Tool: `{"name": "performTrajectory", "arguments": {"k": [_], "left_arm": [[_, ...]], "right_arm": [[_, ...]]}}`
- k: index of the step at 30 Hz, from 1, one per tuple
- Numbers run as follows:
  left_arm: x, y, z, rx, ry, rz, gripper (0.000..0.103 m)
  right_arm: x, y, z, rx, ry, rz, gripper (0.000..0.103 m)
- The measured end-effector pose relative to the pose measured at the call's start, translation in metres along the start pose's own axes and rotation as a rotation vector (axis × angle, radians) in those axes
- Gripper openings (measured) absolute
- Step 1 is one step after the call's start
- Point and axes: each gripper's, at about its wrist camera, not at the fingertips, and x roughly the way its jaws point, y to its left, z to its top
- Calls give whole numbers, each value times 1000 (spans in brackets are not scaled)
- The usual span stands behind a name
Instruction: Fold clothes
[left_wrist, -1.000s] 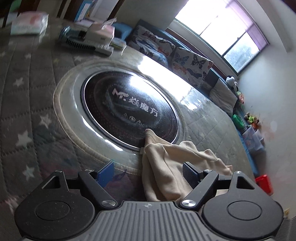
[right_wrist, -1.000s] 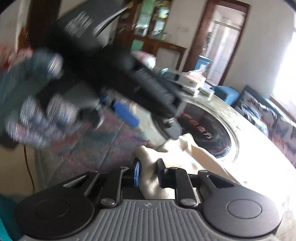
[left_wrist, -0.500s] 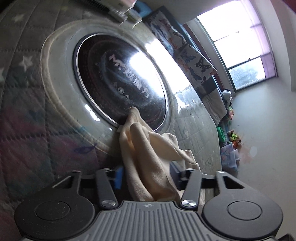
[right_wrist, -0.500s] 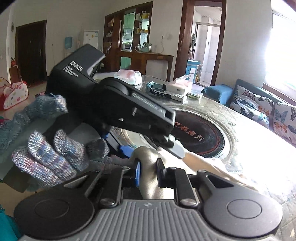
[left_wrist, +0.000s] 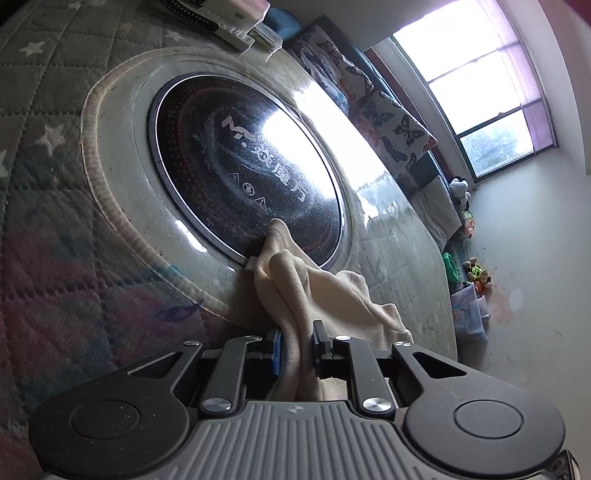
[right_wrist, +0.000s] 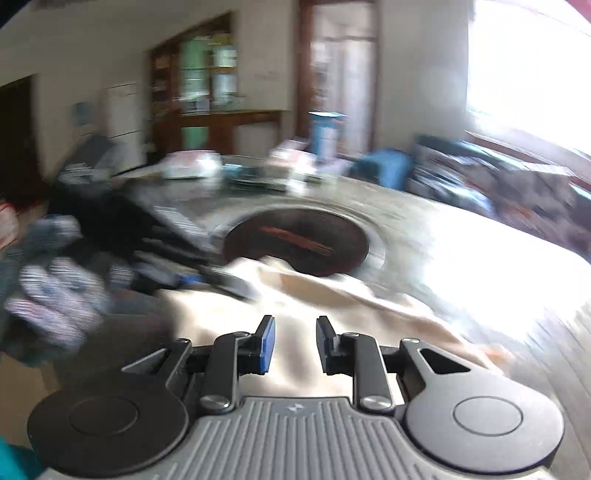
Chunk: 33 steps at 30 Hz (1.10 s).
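Cream garment bunched in a rumpled heap on the table, far tip draped just over the rim of the round black glass inset, rest trailing back toward the cameras. Left hand-held gripper clamped narrow on a thick fold of that cloth, fabric pinched between the blue pad and the black one. Right hand-held gripper parted a moderate way with nothing between the fingers, hovering over the pale cloth; view heavily smeared, so hard to say whether touching or just above. Gloved hand with the other tool visible at left in that view. Probably mid-regrip: one edge secured, second corner not yet caught. Best bet for doing it well: find a true corner or hem rather than a random wad, grab a single layer, then lift both ends apart to shake the thing flat before any fold. Worth watching the slick glass, since cloth likely slides there.
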Motion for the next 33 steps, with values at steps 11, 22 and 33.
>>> {"name": "performTrajectory", "arguments": {"k": [11, 22, 33], "left_arm": [[4, -16, -2, 110, -22, 59, 17], [7, -48, -3, 283, -41, 111, 15], [38, -130, -16, 488, -12, 23, 14]], "right_arm": [[7, -110, -38, 357, 22, -218, 36], [6, -115, -43, 408, -20, -176, 10], [-54, -142, -25, 403, -137, -304, 10]]}}
